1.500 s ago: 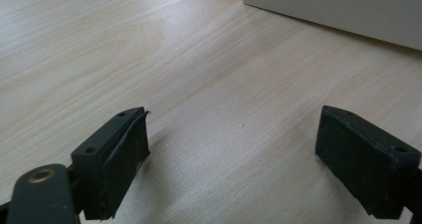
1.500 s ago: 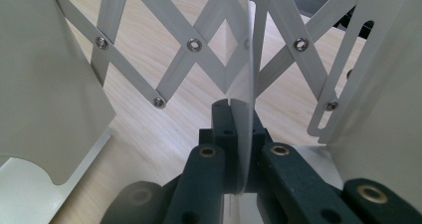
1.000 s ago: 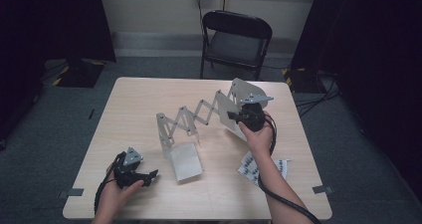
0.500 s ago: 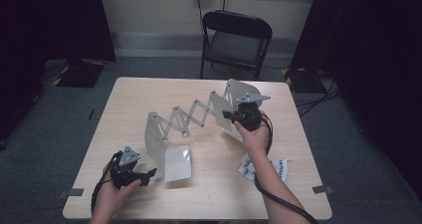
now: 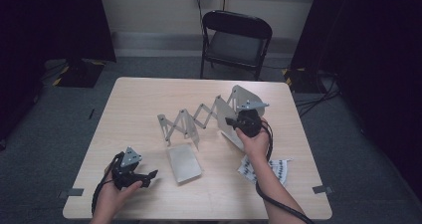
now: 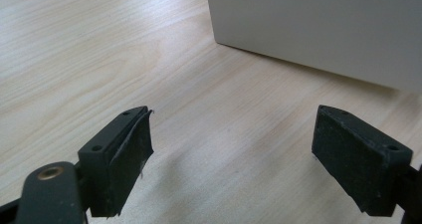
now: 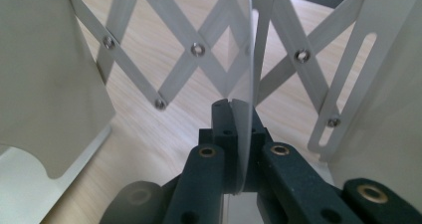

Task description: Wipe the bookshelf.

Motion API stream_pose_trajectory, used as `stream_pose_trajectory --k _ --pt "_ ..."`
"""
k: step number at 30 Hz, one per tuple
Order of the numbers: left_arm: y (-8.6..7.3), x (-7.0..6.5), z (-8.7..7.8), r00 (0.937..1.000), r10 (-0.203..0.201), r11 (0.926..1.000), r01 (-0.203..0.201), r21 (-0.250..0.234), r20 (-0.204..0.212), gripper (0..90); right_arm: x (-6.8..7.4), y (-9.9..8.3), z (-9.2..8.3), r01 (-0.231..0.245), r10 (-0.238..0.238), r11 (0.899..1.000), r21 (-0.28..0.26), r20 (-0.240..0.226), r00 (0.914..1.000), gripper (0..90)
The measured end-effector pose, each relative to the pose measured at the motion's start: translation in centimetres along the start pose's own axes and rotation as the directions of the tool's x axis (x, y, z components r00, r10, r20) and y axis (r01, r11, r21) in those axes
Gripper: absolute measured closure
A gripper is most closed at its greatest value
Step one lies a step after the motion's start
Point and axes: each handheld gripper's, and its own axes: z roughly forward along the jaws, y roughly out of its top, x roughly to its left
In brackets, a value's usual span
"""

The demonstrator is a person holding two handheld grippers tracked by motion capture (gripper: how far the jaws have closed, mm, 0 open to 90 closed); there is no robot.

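The rack (image 5: 199, 119) stands stretched across the middle of the table (image 5: 124, 109), a grey scissor lattice running from a panel (image 5: 239, 104) on the right down to a smaller end on the left. Right gripper (image 5: 231, 120) is in on it: in the right gripper view its jaws are clamped tight on a thin upright plate (image 7: 246, 134) of the rack, edge-on between the pads, with the crossed bars (image 7: 194, 50) and their rivets fanning out beyond. The right hand (image 5: 254, 142) sits just behind it, cable trailing down the forearm. A flat grey sheet (image 5: 184, 163) lies on the table below the rack's left end; whether it touches the rack or lies just clear is hard to tell from above. Over at the near left corner, the left gripper (image 5: 152, 174) rests low by the table, jaws spread wide with nothing between them, pointing toward that sheet, whose pale edge (image 6: 318, 30) shows ahead in the left gripper view. A printed paper (image 5: 278, 169) lies near the right forearm. Beyond the table stands a black folding chair (image 5: 236, 40).
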Motion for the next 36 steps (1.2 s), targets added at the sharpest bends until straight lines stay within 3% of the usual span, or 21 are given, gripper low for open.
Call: stream_pose_trajectory --k 4,13,20,22,27,30,36 --pt "0.1 -0.3 0.1 0.9998 0.005 1.0000 -0.005 0.005 0.018 15.8 0.5 -0.8 0.2 0.025 -0.026 0.999 0.034 0.020 0.9995 89.4" --pt "0.1 -1.0 0.5 0.9991 0.017 0.9997 -0.018 0.018 0.040 16.4 0.6 -1.6 0.4 0.004 -0.006 0.999 0.038 0.041 0.9992 87.8" --pt "0.0 -1.1 0.6 0.9988 0.020 0.9995 -0.021 0.025 0.044 16.4 0.5 -2.6 0.6 0.009 -0.012 0.998 0.065 0.042 0.9990 72.8" --pt "-0.1 -1.1 0.7 0.9988 0.018 0.9994 -0.019 0.028 0.045 16.4 0.6 -2.7 0.6 -0.010 0.007 0.998 0.059 0.051 0.9986 67.6" --pt "0.0 -1.2 0.7 0.9988 0.023 0.9992 -0.024 0.033 0.044 16.4 0.9 -2.6 0.2 -0.009 0.007 0.999 0.037 0.073 0.9973 66.9" --pt "-0.1 -1.2 0.7 0.9988 0.022 0.9992 -0.024 0.032 0.044 16.4 1.0 -2.3 -0.1 -0.022 0.018 0.999 0.047 0.085 0.9962 60.9" --pt "0.1 -1.4 0.6 0.9983 0.030 0.9990 -0.032 0.032 0.049 16.5 1.0 -1.5 -0.1 -0.041 0.038 0.999 0.026 0.107 0.9936 65.3"
